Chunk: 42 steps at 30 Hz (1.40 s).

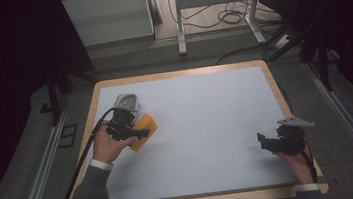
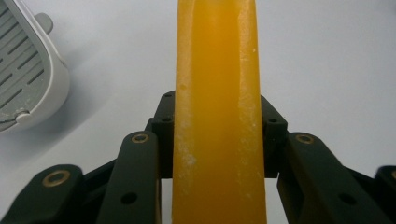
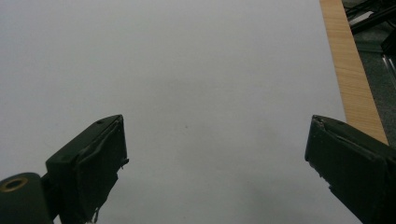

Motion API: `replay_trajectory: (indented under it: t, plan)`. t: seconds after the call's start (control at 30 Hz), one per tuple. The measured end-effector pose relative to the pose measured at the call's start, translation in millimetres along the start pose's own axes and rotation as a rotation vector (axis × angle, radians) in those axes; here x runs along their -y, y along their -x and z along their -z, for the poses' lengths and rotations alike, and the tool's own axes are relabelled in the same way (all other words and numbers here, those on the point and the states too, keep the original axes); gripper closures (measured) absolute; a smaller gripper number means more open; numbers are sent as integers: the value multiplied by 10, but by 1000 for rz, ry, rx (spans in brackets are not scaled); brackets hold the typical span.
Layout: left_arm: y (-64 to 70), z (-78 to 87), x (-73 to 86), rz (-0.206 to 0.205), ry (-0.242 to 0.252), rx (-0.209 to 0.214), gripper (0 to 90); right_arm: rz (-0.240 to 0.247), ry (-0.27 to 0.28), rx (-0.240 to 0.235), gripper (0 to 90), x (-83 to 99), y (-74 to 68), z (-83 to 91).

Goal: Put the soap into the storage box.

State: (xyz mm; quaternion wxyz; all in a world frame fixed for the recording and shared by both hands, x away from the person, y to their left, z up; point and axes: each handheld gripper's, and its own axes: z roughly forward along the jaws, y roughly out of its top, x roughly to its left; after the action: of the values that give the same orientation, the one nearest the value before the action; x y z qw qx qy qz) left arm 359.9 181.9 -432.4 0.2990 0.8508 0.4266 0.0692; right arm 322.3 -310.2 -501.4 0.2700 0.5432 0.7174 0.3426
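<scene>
From the high view, the left gripper [image 1: 135,130] sat near the left side of the white table [image 1: 207,126], its jaws closed on an orange bar [image 1: 144,131] that stuck out past the fingertips toward the table's middle. Just behind the gripper, on its far side, lay a pale grey slotted dish [image 1: 128,103]. The right gripper [image 1: 264,141] was held well apart near the right edge, jaws pointing left over bare surface.

In the left gripper view, the orange bar [image 2: 217,116] stood on edge between the two black fingers [image 2: 140,172], pinched from both sides and running up beyond the tips. The slotted dish [image 2: 28,79] lay off to the left of the fingers, apart from the bar.

In the right gripper view, the fingers [image 3: 93,158] stood wide apart with nothing between them, bare tabletop [image 3: 196,84] ahead and the table's wooden rim [image 3: 350,70] beyond the right finger
</scene>
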Motion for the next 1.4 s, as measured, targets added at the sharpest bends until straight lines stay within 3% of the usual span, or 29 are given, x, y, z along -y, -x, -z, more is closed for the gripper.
replay_trajectory:
  t: [0.5, 1.4]
  plan:
    - [-185, -38, -62, 46, 8, -40, 612, -2, 0, 4, 56, 4, 9, -5]
    - [-402, 29, -218, 96, 62, -48, 612, -5, 2, 11, 56, 8, 28, -3]
